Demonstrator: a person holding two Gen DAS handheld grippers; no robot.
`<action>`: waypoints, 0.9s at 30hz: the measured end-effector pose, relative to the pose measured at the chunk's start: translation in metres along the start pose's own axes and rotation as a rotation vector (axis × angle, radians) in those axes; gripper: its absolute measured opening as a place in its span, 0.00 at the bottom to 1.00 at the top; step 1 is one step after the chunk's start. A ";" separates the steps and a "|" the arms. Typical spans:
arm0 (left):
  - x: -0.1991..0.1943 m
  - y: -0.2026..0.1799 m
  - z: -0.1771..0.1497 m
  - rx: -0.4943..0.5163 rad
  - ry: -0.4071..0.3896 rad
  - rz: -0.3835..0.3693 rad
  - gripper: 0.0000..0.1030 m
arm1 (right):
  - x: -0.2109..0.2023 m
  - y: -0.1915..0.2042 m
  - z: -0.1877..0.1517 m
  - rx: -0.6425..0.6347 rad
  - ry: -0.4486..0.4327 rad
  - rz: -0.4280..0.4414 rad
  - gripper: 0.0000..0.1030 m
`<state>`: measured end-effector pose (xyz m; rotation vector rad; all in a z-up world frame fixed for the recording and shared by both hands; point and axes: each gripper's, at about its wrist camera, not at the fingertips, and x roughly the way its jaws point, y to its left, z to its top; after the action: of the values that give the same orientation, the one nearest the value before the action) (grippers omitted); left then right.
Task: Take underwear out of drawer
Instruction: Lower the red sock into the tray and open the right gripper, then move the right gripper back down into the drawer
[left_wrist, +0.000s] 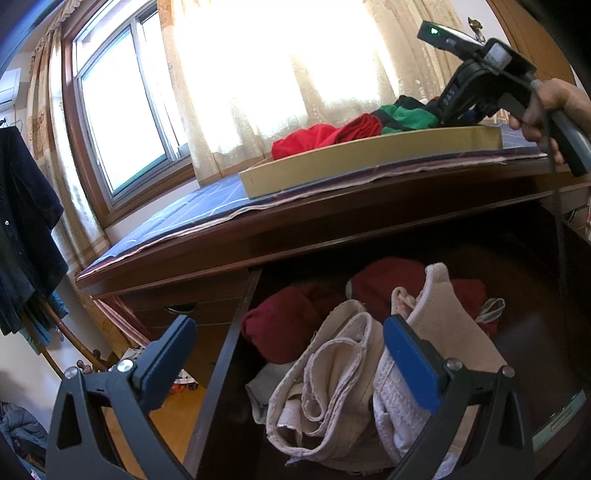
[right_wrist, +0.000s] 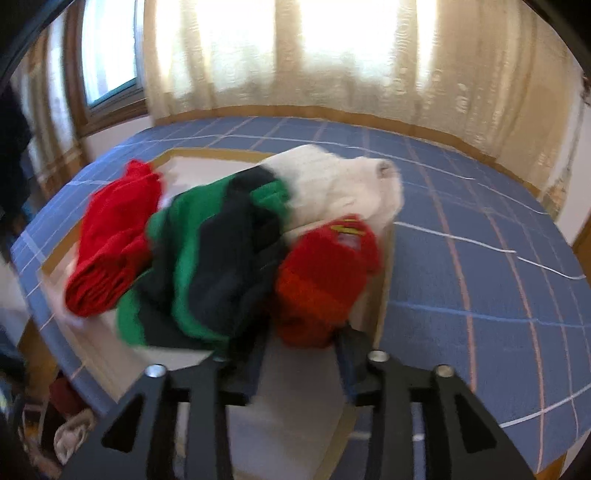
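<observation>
crumpled beige underwear (left_wrist: 332, 373), open drawer (left_wrist: 221, 369)

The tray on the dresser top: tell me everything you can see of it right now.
The tray is a shallow box with tan, cardboard-looking walls and a pale floor. It sits flat on the blue checked cloth covering the dresser top, near the curtained window. Piled inside are a red garment, a green-and-black one, a white one and a red-orange one at its right wall. The right gripper hangs over its near end, jaws apart.
</observation>
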<state>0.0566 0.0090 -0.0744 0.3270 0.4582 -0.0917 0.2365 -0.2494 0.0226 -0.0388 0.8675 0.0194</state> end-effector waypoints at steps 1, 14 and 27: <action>0.000 0.000 0.000 -0.001 0.001 0.000 1.00 | -0.003 0.002 -0.002 -0.002 0.003 0.006 0.45; -0.001 -0.002 0.000 0.004 -0.001 0.007 1.00 | -0.073 -0.013 -0.053 0.146 -0.218 0.123 0.67; -0.001 0.000 -0.001 0.003 -0.009 0.007 1.00 | -0.082 -0.006 -0.160 0.372 -0.192 0.237 0.67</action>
<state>0.0550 0.0098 -0.0745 0.3316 0.4475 -0.0869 0.0619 -0.2622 -0.0177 0.4091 0.6689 0.0821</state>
